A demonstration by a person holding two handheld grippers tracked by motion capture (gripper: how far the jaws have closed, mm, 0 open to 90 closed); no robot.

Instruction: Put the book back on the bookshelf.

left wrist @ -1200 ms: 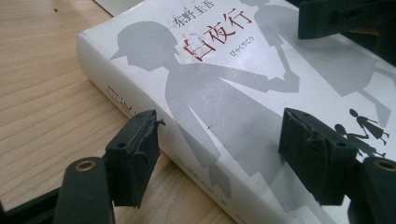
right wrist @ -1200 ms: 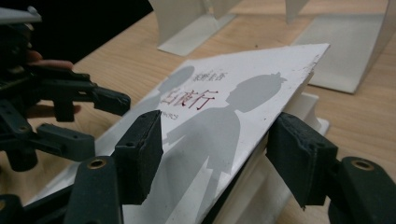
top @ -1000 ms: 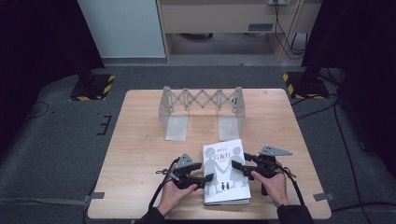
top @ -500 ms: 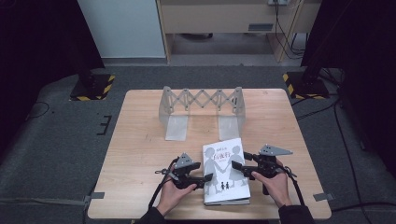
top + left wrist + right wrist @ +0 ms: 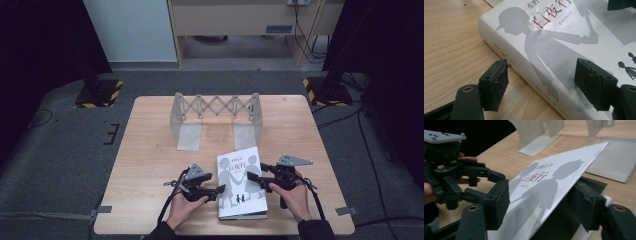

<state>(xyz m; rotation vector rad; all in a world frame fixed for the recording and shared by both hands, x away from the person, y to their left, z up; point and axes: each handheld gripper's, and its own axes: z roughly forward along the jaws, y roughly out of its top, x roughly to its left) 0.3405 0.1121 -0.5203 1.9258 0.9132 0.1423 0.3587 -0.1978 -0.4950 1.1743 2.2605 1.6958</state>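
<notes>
Jaws on both grippers stand wide apart, neither pinching anything. Those of the left gripper (image 5: 541, 85) straddle the spine edge of the book (image 5: 241, 182), one pad down by the wood beside the spine, the other above the cover. On the book's opposite side, the right gripper (image 5: 544, 202) has one jaw above the front cover (image 5: 549, 187) and one beneath it, and that cover is lifted clear of the dark page block below.

The book lies flat on the table (image 5: 150, 165) at its near edge, between the two hands, with the metal accordion bookend rack (image 5: 217, 107) well beyond it toward the far side.

My judgement of the risks: with the cover merely resting on the lower jaw, it could slide off and fall shut. If the right jaws close on the cover alone and lift, the heavy block may hang from the hinge and crease or tear it. The left jaws, closing so near the spine's edge, might skid off the glossy jacket and push the book toward the right gripper rather than steady it.
</notes>
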